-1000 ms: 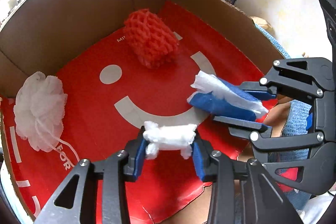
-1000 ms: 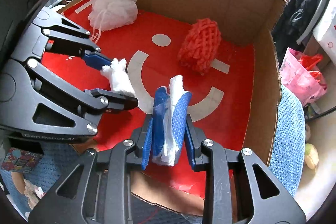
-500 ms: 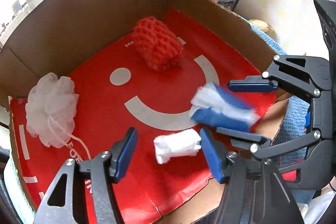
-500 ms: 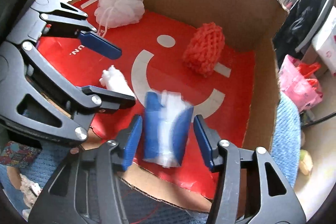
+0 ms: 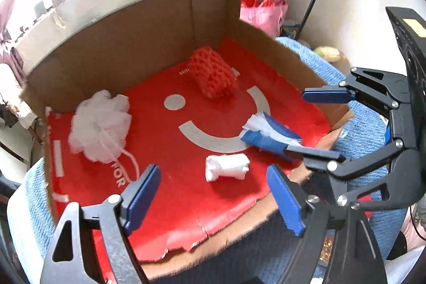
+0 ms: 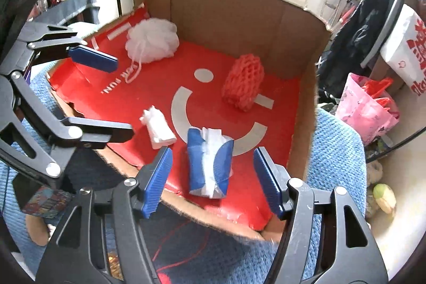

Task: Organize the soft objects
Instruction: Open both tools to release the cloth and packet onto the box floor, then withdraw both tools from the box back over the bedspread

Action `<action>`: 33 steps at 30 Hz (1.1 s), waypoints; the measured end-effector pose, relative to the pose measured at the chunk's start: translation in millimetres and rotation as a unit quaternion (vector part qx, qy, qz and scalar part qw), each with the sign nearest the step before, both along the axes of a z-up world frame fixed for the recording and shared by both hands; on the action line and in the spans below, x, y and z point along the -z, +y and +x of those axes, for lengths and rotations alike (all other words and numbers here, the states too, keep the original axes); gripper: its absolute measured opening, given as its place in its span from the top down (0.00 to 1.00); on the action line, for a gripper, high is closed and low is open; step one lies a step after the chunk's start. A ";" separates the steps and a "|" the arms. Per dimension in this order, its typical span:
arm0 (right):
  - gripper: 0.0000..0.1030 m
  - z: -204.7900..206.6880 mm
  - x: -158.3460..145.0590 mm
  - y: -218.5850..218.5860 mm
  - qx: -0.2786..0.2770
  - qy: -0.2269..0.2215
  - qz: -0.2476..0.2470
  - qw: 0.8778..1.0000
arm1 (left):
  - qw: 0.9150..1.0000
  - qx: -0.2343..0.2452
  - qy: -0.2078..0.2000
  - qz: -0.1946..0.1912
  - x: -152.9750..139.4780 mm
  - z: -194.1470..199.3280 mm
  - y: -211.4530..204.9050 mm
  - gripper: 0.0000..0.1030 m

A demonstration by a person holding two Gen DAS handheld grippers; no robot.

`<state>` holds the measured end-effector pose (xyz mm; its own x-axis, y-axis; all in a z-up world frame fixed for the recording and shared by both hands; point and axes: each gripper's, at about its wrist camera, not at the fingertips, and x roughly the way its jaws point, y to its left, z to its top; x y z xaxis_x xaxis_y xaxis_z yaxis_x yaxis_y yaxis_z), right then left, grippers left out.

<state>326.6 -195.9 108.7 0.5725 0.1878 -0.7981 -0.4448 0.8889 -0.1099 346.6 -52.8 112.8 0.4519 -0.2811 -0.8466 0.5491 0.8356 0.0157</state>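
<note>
You've just spread both tongs, left tongs point(image 5: 213, 196) and right tongs point(image 6: 211, 178), so the white roll point(image 5: 227, 170) and blue pack point(image 6: 209, 165) now lie loose in the box point(image 6: 239, 15), both dropped off.

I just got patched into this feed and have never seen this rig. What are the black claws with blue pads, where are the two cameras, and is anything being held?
The claws are two hand-held grippers, each with its own camera looking along its fingers. The left gripper and right gripper have just been opening and hold nothing. In the red-floored cardboard box lie a small white rolled cloth, a blue-and-white tissue pack, a white mesh bath pouf and an orange foam net sleeve.
</note>
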 end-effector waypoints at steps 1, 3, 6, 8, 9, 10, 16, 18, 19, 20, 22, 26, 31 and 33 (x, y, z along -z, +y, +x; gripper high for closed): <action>0.39 -3.4 -3.9 -0.9 0.002 -0.003 0.001 1.000 | 1.000 -0.002 -0.006 -0.002 -3.9 -4.6 2.5 0.16; 0.39 -12.1 -13.1 -2.9 0.007 -0.011 0.007 1.000 | 1.000 -0.010 -0.017 -0.010 -13.7 -18.8 10.2 0.12; 0.32 -27.7 -27.2 -8.4 0.017 -0.024 0.018 0.999 | 0.999 -0.022 -0.037 -0.024 -27.1 -38.9 21.5 0.09; 0.31 -39.7 -37.1 -12.3 0.022 -0.034 0.027 0.999 | 0.998 -0.031 -0.052 -0.032 -36.8 -54.0 29.9 0.06; 0.31 -45.1 -41.0 -14.0 0.025 -0.038 0.030 0.999 | 0.997 -0.036 -0.059 -0.035 -39.5 -59.5 31.9 0.05; 0.31 -50.4 -44.6 -15.6 0.028 -0.042 0.033 0.998 | 0.996 -0.040 -0.065 -0.038 -43.6 -64.4 34.9 0.04; 0.22 -93.5 -66.3 -28.6 0.047 -0.075 0.060 0.994 | 0.989 -0.069 -0.108 -0.078 -64.1 -110.8 57.2 0.00; 0.21 -111.9 -71.6 -34.3 0.056 -0.087 0.073 0.992 | 0.984 -0.082 -0.129 -0.087 -67.9 -128.9 63.9 0.00; 0.21 -121.7 -73.5 -37.4 0.060 -0.094 0.079 0.991 | 0.982 -0.085 -0.139 -0.091 -69.7 -137.3 66.8 0.00; 0.19 -131.4 -75.2 -40.2 0.064 -0.100 0.085 0.989 | 0.980 -0.088 -0.150 -0.096 -71.2 -147.4 69.5 0.00; 0.12 -147.9 -77.9 -44.8 0.072 -0.112 0.093 0.987 | 0.975 -0.097 -0.174 -0.104 -73.4 -169.4 74.3 0.00; 0.10 -191.7 -81.4 -51.6 0.087 -0.145 0.108 0.980 | 0.963 -0.109 -0.214 -0.121 -74.2 -211.8 81.7 0.00; 0.09 -230.2 -76.8 -50.9 0.095 -0.161 0.123 0.975 | 0.954 -0.119 -0.239 -0.136 -68.4 -251.9 84.4 0.00; 0.09 -242.4 -76.6 -48.8 0.093 -0.162 0.129 0.974 | 0.951 -0.125 -0.247 -0.139 -69.2 -261.2 84.7 0.00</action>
